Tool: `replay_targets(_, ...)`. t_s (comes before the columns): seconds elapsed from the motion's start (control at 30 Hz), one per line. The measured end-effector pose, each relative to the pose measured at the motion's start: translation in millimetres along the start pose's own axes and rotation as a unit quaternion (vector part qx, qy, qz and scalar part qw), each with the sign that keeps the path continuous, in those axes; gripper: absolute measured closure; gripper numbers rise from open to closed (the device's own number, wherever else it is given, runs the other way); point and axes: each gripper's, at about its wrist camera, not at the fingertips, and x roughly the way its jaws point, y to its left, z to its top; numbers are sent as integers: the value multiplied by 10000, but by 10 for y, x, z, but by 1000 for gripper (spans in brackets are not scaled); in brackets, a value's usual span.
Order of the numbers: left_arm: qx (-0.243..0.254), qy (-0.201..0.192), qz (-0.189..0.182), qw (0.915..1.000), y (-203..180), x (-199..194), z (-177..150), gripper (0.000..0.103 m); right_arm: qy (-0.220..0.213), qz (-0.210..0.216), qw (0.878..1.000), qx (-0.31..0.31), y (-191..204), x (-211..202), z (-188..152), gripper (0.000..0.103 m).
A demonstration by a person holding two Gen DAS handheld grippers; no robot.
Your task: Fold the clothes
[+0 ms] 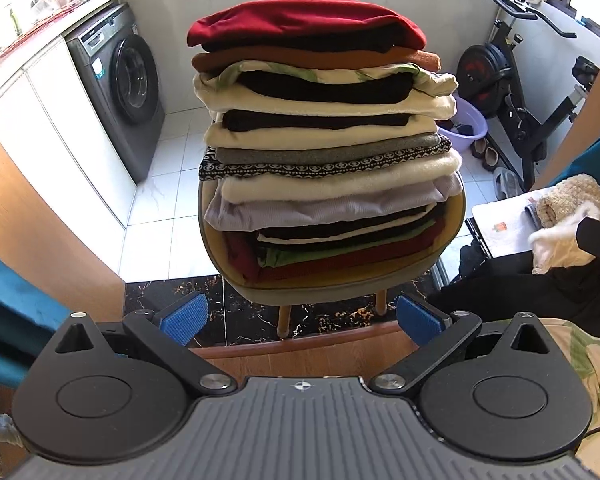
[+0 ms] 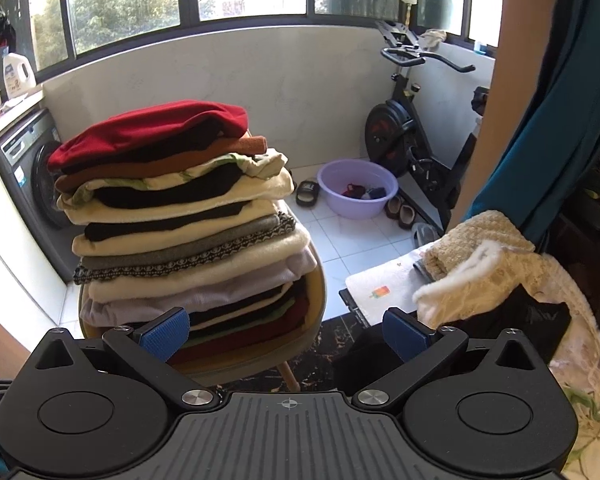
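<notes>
Both grippers, left gripper (image 1: 302,318) and right gripper (image 2: 286,332), hover level, jaws spread wide and empty, facing my folded stack (image 1: 324,140) on the chair (image 1: 332,284); no labels readable.

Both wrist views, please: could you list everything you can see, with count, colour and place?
Folded clothes stack: one, mixed colours, red on top, on chair.
Chair: one, tan, centre.
Washing machine: one, dark grey, left.
Basin: one, lilac, on floor.
Exercise bike: one, black, right corner.
Detergent bottle: one, white, on counter.
Unfolded fleece pile: one, cream, right.
Left gripper: open, empty.
Right gripper: open, empty.
</notes>
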Motion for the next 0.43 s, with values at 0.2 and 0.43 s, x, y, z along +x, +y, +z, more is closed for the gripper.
replay_targets(0.2,138,-12,-110,9998,-97,21,36,0,55,-63,10000,25,-28,7,-7,1)
replay_targets(0.43,297,-177,-308,9989,-207,17,60,0,85,-117,9999,61,-100,-3,-49,1)
